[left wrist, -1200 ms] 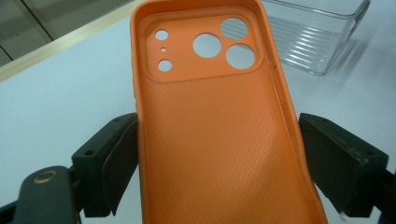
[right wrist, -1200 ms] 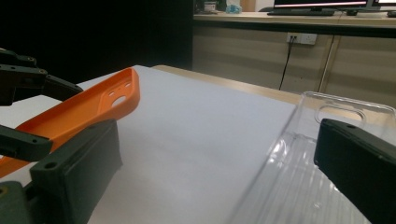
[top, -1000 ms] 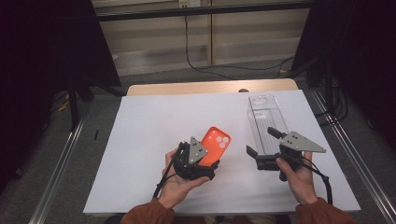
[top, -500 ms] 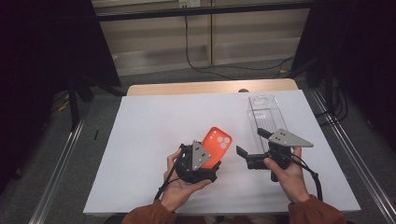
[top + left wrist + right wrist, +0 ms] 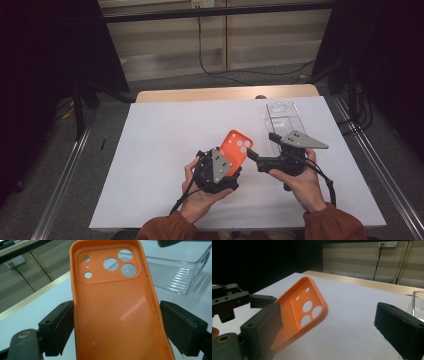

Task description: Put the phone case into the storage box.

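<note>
An orange phone case (image 5: 236,146) stands tilted up above the white table, inside face and camera holes showing (image 5: 115,307). My left gripper (image 5: 229,167) is shut on it, with a pad (image 5: 62,325) against each long edge. My right gripper (image 5: 256,159) points left at the case's right edge, close to it. Its jaws have just been closing a little but still stand wide apart (image 5: 332,327). The case (image 5: 304,307) lies just ahead of them by the left jaw, and neither pad presses on it.
A clear plastic phone case (image 5: 282,120) lies flat on the white table (image 5: 160,150) behind the right gripper, also seen in the left gripper view (image 5: 175,272). A wooden strip (image 5: 225,93) borders the table's far edge. Metal rails run along both sides.
The right gripper has moved left, away from the clear case and up to the orange case. The left gripper and the orange case have stayed where they were.
</note>
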{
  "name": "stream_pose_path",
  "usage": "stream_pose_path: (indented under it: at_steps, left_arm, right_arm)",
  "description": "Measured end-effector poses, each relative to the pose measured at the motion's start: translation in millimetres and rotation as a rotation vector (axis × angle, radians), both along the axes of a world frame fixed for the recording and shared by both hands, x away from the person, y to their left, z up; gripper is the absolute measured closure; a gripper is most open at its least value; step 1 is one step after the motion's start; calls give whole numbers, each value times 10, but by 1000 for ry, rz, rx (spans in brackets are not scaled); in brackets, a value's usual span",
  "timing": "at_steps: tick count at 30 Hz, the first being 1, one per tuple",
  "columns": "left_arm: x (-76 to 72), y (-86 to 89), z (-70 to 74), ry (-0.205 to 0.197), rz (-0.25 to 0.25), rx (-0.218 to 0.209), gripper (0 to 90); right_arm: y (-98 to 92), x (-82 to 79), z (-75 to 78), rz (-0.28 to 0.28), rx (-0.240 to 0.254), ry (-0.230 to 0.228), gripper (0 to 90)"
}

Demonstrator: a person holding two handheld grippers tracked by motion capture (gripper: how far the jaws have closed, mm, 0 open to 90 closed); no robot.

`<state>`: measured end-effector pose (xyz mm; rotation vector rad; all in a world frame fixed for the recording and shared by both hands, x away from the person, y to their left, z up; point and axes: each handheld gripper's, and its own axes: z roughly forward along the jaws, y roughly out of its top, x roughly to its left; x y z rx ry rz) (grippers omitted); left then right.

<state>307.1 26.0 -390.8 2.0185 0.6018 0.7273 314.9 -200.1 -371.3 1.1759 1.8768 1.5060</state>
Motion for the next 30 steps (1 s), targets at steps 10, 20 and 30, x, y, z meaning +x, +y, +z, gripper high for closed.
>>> stream_pose_path:
  at_steps: [10, 20, 30]
  left_arm:
    - [-71, -13, -52, -53, 20, -20, 153]
    - [-76, -39, -58, -78, 24, -23, 153]
    - [-75, -74, -65, -103, 25, -14, 153]
  right_arm:
    - [22, 23, 18, -33, 26, 42, 129]
    - [54, 51, 128, -2, 15, 139, 258]
    - [43, 119, 135, 16, 46, 257, 403]
